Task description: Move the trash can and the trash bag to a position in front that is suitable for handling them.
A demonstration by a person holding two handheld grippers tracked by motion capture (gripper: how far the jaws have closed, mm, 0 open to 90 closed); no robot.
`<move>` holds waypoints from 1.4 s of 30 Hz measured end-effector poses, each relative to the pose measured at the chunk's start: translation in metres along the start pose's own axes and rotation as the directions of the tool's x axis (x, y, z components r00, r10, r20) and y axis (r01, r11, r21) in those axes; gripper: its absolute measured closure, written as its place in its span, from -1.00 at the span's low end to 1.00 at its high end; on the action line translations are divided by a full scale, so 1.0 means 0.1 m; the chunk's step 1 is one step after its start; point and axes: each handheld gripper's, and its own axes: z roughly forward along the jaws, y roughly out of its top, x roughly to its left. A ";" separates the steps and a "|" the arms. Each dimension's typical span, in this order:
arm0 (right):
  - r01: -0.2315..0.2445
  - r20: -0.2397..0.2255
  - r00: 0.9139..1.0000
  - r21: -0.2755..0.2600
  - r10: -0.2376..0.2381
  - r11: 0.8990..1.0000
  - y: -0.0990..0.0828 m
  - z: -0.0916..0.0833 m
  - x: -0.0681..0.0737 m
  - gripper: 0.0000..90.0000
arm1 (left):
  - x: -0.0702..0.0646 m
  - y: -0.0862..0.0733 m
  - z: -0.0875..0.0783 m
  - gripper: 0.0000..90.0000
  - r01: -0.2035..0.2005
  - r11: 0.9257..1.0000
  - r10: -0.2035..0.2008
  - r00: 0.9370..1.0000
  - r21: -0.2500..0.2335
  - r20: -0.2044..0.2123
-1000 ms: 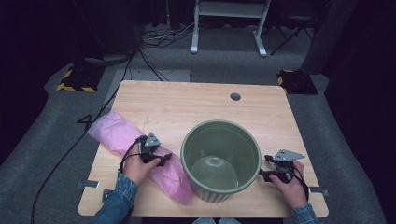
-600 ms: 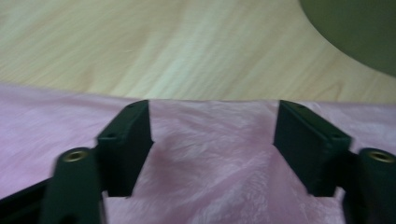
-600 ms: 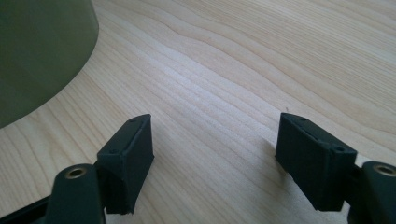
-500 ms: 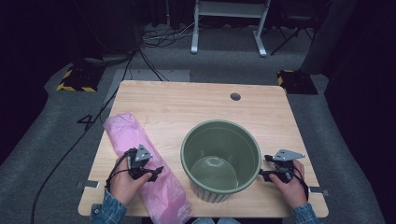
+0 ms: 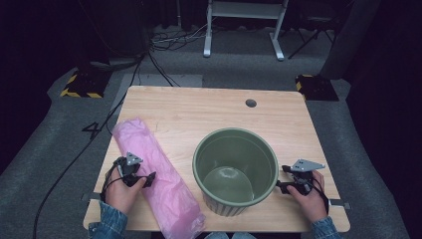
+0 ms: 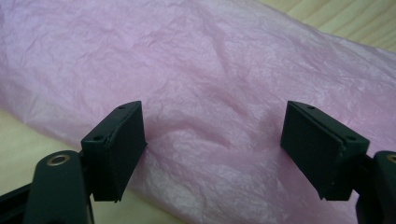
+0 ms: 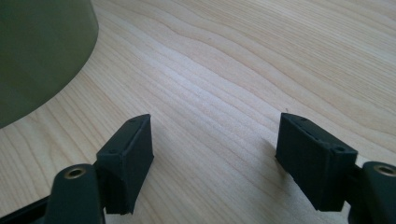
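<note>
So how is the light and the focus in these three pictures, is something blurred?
High view: table well lit, floor around it dark, all sharp. Left gripper view: pink bag evenly lit, its wrinkles soft, near tongs slightly blurred. Right gripper view: wood grain sharp, green bin at the edge dark and out of focus.

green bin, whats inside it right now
From the high view the green bin holds nothing: its bare, shiny bottom shows. The near inner wall is hidden by the rim. The pink bag lies outside, to its left.

Wood table [image 5: 199, 112] on grey carpet [image 5: 50, 164]; white frame [image 5: 244, 25] far; dark surroundings; cables [image 5: 164, 42] far left.
</note>
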 end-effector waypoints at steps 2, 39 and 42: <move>0.000 0.000 1.000 0.000 0.000 1.000 0.00 0.00 0.00 -0.39 | 0.06 0.07 0.09 -0.53 -0.031 0.999 0.031 0.999 -0.024 0.021; 0.006 -0.006 1.000 0.002 -0.006 1.000 0.01 0.01 -0.01 -0.41 | -0.69 -0.09 -0.20 -0.48 -0.234 0.968 0.215 0.961 0.092 0.174; 0.007 -0.006 1.000 0.002 -0.007 1.000 0.01 0.01 -0.01 -0.41 | -0.55 -0.12 -0.25 -0.49 -0.210 0.971 0.193 0.971 0.113 0.140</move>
